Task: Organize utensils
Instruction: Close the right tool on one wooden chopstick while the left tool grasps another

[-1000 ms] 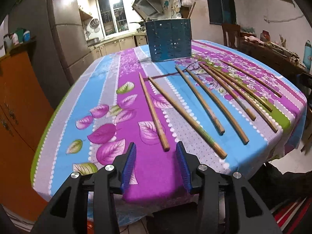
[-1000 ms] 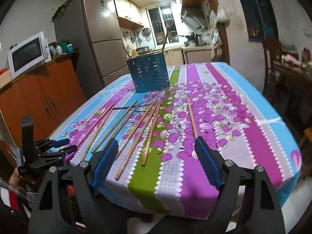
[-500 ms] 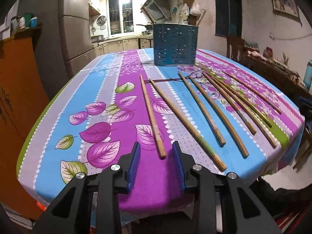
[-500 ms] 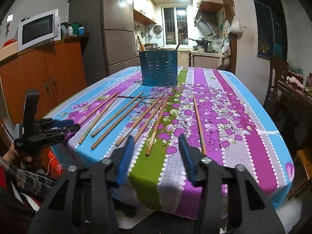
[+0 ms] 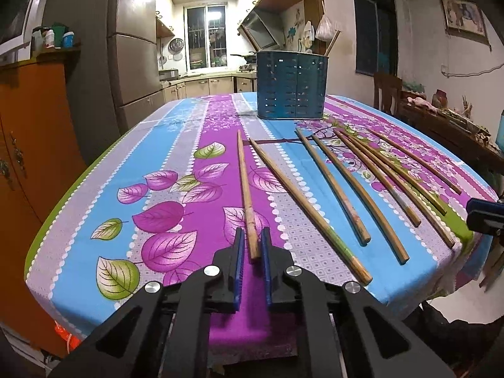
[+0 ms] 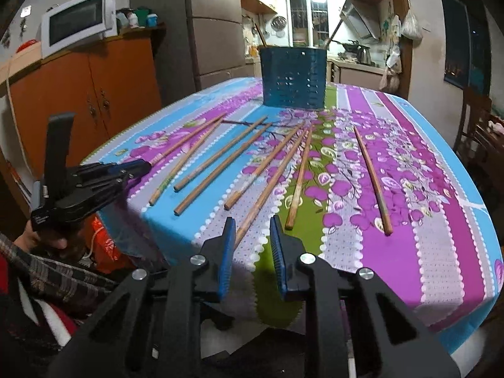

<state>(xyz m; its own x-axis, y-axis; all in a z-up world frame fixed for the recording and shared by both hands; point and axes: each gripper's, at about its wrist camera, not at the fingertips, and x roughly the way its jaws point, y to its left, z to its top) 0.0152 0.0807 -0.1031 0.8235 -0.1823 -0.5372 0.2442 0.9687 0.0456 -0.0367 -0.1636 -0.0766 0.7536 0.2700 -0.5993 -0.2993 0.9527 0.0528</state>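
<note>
Several wooden chopsticks lie fanned out on a flowered tablecloth (image 5: 176, 163). A blue perforated utensil holder (image 5: 291, 85) stands at the far end; it also shows in the right wrist view (image 6: 294, 77). My left gripper (image 5: 251, 237) is narrowly open, its blue pads on either side of the near end of the leftmost chopstick (image 5: 245, 189), not clamped. My right gripper (image 6: 252, 225) is partly open at the table's near edge, with the near tip of a chopstick (image 6: 267, 189) between its pads. The left gripper also shows in the right wrist view (image 6: 126, 168).
An orange cabinet (image 6: 104, 94) with a microwave (image 6: 78, 22) stands left of the table, next to a fridge (image 6: 214, 31). A wooden chair (image 5: 387, 93) and a cluttered side table (image 5: 453, 119) stand on the right. The table edge is right under both grippers.
Both grippers have moved forward to the table and narrowed. The left one now straddles the leftmost chopstick's near end; the right one has reached a chopstick's tip at the table edge.
</note>
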